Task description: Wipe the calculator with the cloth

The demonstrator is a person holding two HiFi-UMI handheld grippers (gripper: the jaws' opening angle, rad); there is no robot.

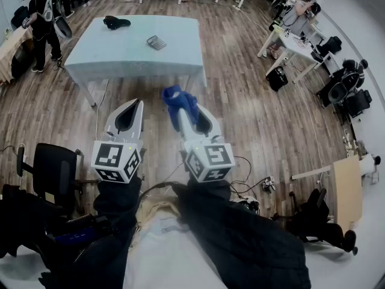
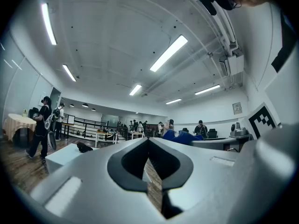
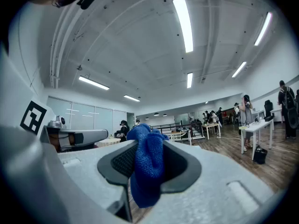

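A small grey calculator (image 1: 156, 42) lies on the pale blue table (image 1: 120, 53), far ahead of both grippers. My right gripper (image 1: 182, 106) is shut on a blue cloth (image 1: 178, 100), which bunches out past its tips; in the right gripper view the blue cloth (image 3: 146, 164) hangs between the dark pads. My left gripper (image 1: 133, 104) is held beside it over the wooden floor, jaws together with nothing in them; the left gripper (image 2: 148, 141) points toward the table (image 2: 63, 155).
A black object (image 1: 116, 22) lies on the table's far left part. A black chair (image 1: 53, 170) stands at my left. White desks (image 1: 298, 44) and office chairs (image 1: 346, 92) stand at the right. A person (image 1: 41, 23) stands left of the table.
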